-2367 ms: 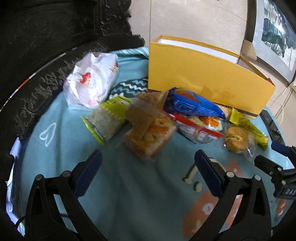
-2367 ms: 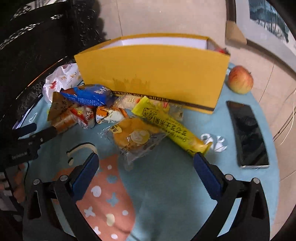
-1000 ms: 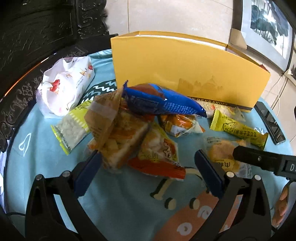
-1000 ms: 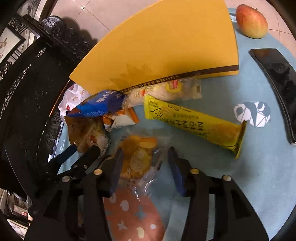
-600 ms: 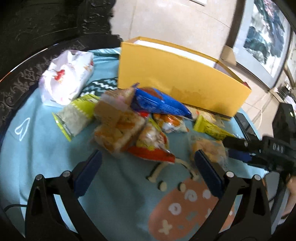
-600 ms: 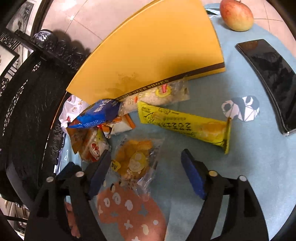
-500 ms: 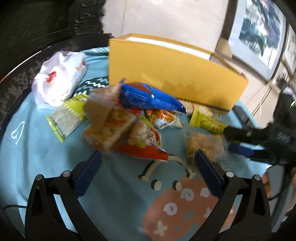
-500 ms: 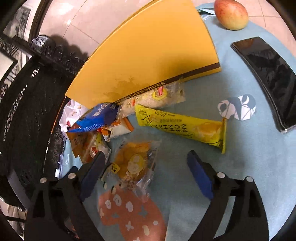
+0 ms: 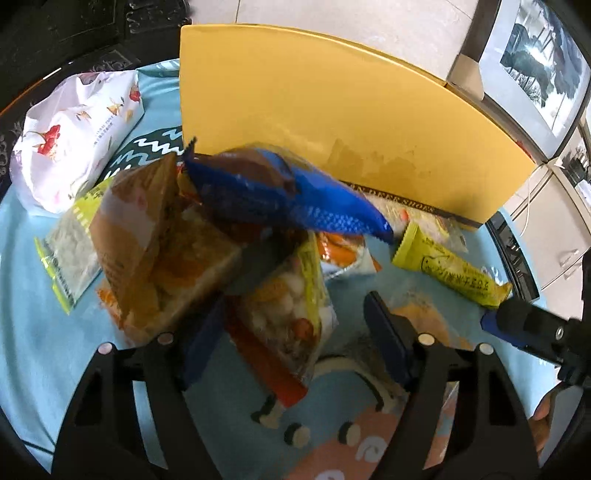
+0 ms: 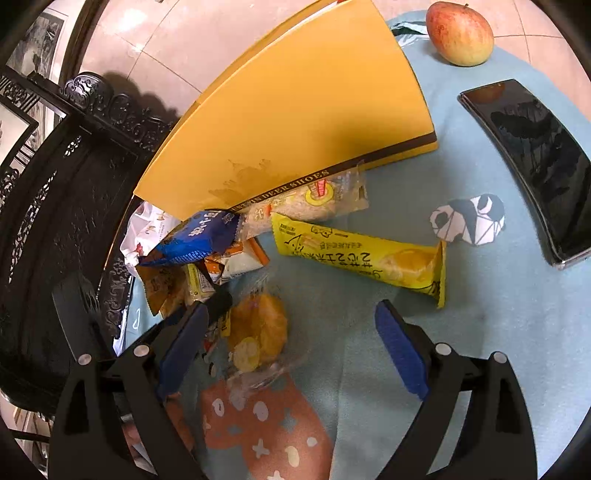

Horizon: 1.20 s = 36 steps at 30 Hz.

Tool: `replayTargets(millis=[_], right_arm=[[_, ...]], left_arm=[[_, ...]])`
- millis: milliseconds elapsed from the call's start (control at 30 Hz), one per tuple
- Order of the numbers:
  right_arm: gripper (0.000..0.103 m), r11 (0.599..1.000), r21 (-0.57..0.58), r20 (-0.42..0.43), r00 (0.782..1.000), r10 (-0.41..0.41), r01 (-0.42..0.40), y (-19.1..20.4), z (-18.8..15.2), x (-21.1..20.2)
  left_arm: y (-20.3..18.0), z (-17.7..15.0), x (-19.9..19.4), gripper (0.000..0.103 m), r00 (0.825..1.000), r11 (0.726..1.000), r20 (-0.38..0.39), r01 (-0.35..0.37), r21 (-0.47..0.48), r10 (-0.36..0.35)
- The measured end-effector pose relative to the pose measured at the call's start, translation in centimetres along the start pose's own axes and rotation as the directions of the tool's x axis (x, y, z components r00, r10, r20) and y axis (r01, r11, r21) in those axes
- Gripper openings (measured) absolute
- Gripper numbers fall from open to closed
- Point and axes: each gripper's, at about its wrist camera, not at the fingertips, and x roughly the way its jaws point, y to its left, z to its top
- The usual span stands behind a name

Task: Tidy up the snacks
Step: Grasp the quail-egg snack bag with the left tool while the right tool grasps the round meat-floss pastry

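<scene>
Closing in on the heap of snacks: left gripper [image 9: 291, 343] straddling the clear packet with the red edge [image 9: 286, 325], its fingers [image 9: 201, 345] having just been narrowing, the packet lying between them though pressing contact not clear from the left wrist view, probably because this one sits loosest at the front of the heap. Lying just beyond the fingertips, the blue wrapper [image 9: 284, 192] resting on top of the brown cake pack [image 9: 155, 243], and behind those standing the yellow box [image 9: 332, 110], presumably the place meant for the snacks, its inside not showing. Hovering with fingers spread wide, right gripper [image 10: 291, 350] framing the orange bun packet [image 10: 258, 332], having just been opening, nothing gripped. Lying ahead of its right finger, the long yellow bar [image 10: 362, 258]; farther off, an apple [image 10: 460, 33] and a phone [image 10: 535, 158] sitting on the blue-covered surface [image 10: 498, 314], away from the snack heap.
</scene>
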Motion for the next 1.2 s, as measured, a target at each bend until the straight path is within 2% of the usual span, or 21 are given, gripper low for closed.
replayTargets(millis=[33,67,100,200,267,333,400,500,567,633,700,733,767,800,833,900,933,967,1033,1133,1200], right_arm=[[0.092,1.0,-0.002,0.0,1.0,-0.003,0.003,0.0,0.0,0.0],[0.092,1.0,-0.005,0.0,1.0,-0.008,0.008,0.0,0.0,0.1],[0.092,1.0,-0.01,-0.001,1.0,-0.013,0.013,0.1,-0.1,0.1],[0.092,0.997,-0.058,0.002,0.999,-0.049,0.049,0.7,-0.3,0.2],[0.092,0.986,-0.135,0.024,0.995,-0.092,0.094,1.8,-0.5,-0.1],[0.092,0.952,-0.26,0.056,0.987,-0.152,0.161,3.5,-1.2,-0.3],[0.092,0.911,-0.372,0.081,0.984,-0.158,0.177,5.1,-2.1,-0.5],[0.092,0.831,-0.511,0.095,0.976,-0.198,0.218,7.0,-3.9,0.3],[0.092,0.755,-0.58,0.138,0.95,-0.28,0.306,8.1,-4.9,1.6],[0.092,0.653,-0.652,0.203,0.919,-0.338,0.384,9.1,-5.9,2.9],[0.092,0.566,-0.72,0.222,0.907,-0.359,0.4,9.9,-6.7,4.3],[0.091,0.509,-0.758,0.23,0.897,-0.377,0.408,10.3,-7.1,5.2],[0.087,0.467,-0.775,0.242,0.883,-0.401,0.425,10.5,-7.3,6.1],[0.074,0.477,-0.779,0.234,0.895,-0.38,0.407,10.5,-7.2,6.2],[0.055,0.496,-0.773,0.221,0.901,-0.373,0.395,10.4,-7.0,6.2],[0.053,0.508,-0.759,0.225,0.896,-0.382,0.407,10.3,-6.7,5.9],[0.046,0.524,-0.753,0.218,0.902,-0.372,0.398,10.1,-6.6,5.4],[0.042,0.551,-0.742,0.211,0.913,-0.348,0.382,9.9,-6.6,4.7],[0.031,0.601,-0.698,0.218,0.915,-0.339,0.389,9.2,-6.1,2.8],[0.023,0.639,-0.662,0.236,0.918,-0.317,0.391,8.4,-5.7,0.3],[0.021,0.656,-0.642,0.25,0.917,-0.312,0.398,7.9,-5.6,-1.1]], left_arm=[[0.1,0.0,0.0,0.077,1.0,1.0,0.01,0.006,0.006,-0.006],[0.0,-0.1,0.2,0.067,1.0,1.0,0.018,0.005,0.013,-0.005],[0.0,-0.3,0.2,0.056,0.999,0.999,0.04,-0.034,0.037,0.032],[0.0,-0.6,0.2,0.051,0.998,0.997,0.046,-0.037,0.069,0.033],[-0.4,-0.8,0.1,0.05,0.997,0.994,0.042,-0.067,0.091,0.063],[-0.4,-0.9,-0.2,0.05,0.997,0.994,0.037,-0.067,0.092,0.064],[0.2,-0.8,-0.3,0.049,0.998,0.996,0.032,-0.058,0.07,0.056],[0.7,-0.9,-0.6,0.049,0.999,0.997,0.025,-0.041,0.061,0.039],[0.4,-0.9,-0.5,0.05,0.998,0.996,0.028,-0.052,0.075,0.05],[0.4,-1.0,-0.4,0.05,0.998,0.996,0.027,-0.052,0.076,0.051],[0.5,-0.9,-0.4,0.05,0.999,0.997,0.024,-0.045,0.069,0.043],[0.5,-0.9,-0.4,0.05,0.999,0.997,0.024,-0.043,0.068,0.042],[0.5,-1.0,-0.4,0.05,0.999,0.996,0.026,-0.046,0.072,0.044],[0.4,-1.0,-0.4,0.05,0.999,0.996,0.028,-0.048,0.076,0.046],[0.4,-1.0,-0.3,0.05,0.998,0.995,0.031,-0.052,0.081,0.05],[0.2,-1.1,-0.3,0.05,0.998,0.994,0.037,-0.062,0.091,0.059],[0.1,-1.2,-0.3,0.05,0.997,0.993,0.039,-0.066,0.096,0.062],[0.1,-1.2,-0.3,0.05,0.997,0.993,0.039,-0.067,0.097,0.064],[0.2,-1.2,-0.4,0.05,0.997,0.993,0.039,-0.067,0.097,0.063],[0.0,-1.2,-0.4,0.05,0.997,0.992,0.039,-0.065,0.104,0.061],[-0.1,-1.3,-0.7,0.049,0.998,0.993,0.035,-0.048,0.107,0.045]])
